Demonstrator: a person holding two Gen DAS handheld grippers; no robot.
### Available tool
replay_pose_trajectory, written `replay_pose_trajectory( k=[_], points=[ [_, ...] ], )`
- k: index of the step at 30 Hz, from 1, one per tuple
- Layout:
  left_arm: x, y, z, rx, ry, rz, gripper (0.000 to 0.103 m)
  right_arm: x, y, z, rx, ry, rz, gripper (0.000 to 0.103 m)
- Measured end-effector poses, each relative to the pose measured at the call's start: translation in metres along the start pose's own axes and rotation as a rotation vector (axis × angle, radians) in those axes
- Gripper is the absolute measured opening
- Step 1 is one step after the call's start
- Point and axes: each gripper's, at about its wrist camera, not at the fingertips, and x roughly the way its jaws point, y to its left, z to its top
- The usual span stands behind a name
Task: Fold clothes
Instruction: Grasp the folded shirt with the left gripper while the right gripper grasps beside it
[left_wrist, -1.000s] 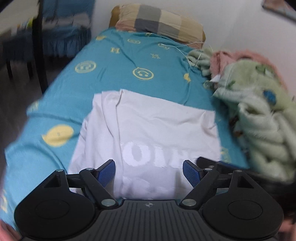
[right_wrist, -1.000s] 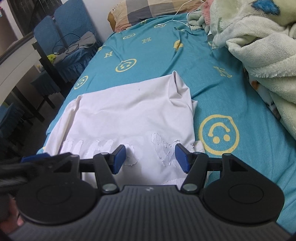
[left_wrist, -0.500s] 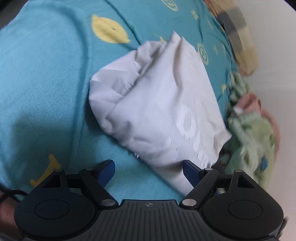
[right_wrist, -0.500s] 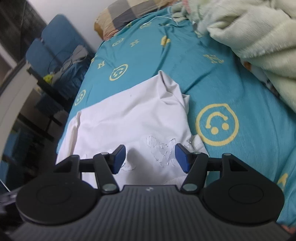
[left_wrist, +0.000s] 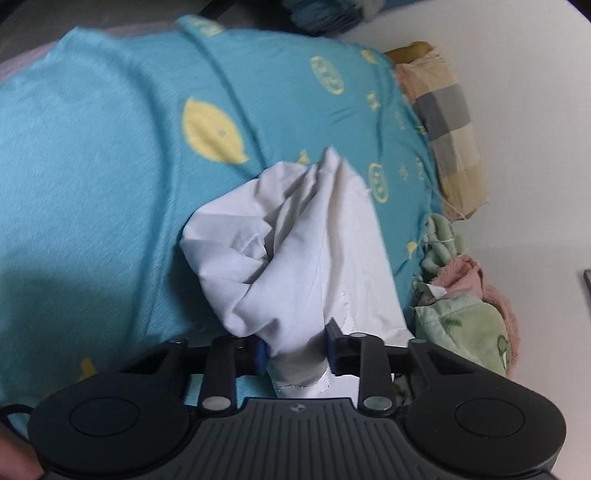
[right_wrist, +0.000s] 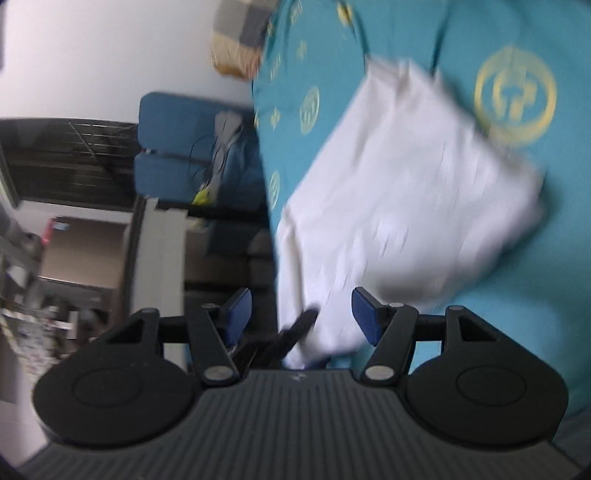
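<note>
A white T-shirt (left_wrist: 295, 266) lies bunched on the teal bedsheet (left_wrist: 92, 184). My left gripper (left_wrist: 295, 349) is shut on the shirt's near edge, and the cloth bulges up between its blue pads. In the blurred, tilted right wrist view the same white T-shirt (right_wrist: 406, 206) spreads over the sheet. My right gripper (right_wrist: 301, 314) stands open, its blue pads wide apart, with the shirt's near corner lying between them. A dark part of the other gripper (right_wrist: 295, 328) shows just below that corner.
A checked pillow (left_wrist: 447, 122) lies at the head of the bed. A green and pink fleece blanket (left_wrist: 469, 314) is heaped by the wall. Blue chairs (right_wrist: 173, 147) and dark furniture stand beside the bed edge.
My left gripper has closed on the shirt's edge; it was open half a second ago. The right gripper has rolled sharply sideways and swung toward the shirt's corner, staying open.
</note>
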Motion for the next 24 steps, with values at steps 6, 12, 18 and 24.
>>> replay_pose_trajectory(
  k=[6, 12, 18, 24],
  points=[
    [-0.016, -0.025, -0.001, 0.053, -0.05, -0.116, 0.018, 0.034, -0.034, -0.01, 0.292, 0.095, 0.083, 0.079],
    [-0.016, -0.026, 0.0, 0.046, -0.055, -0.121, 0.017, 0.015, -0.057, 0.005, 0.389, -0.141, 0.002, 0.079],
    [-0.015, -0.023, 0.003, 0.033, -0.056, -0.115, 0.017, 0.009, -0.059, 0.013, 0.358, -0.264, -0.061, 0.067],
    [-0.022, -0.028, 0.002, 0.039, -0.047, -0.136, 0.017, 0.006, -0.039, 0.01, 0.224, -0.292, -0.075, 0.034]
  ],
)
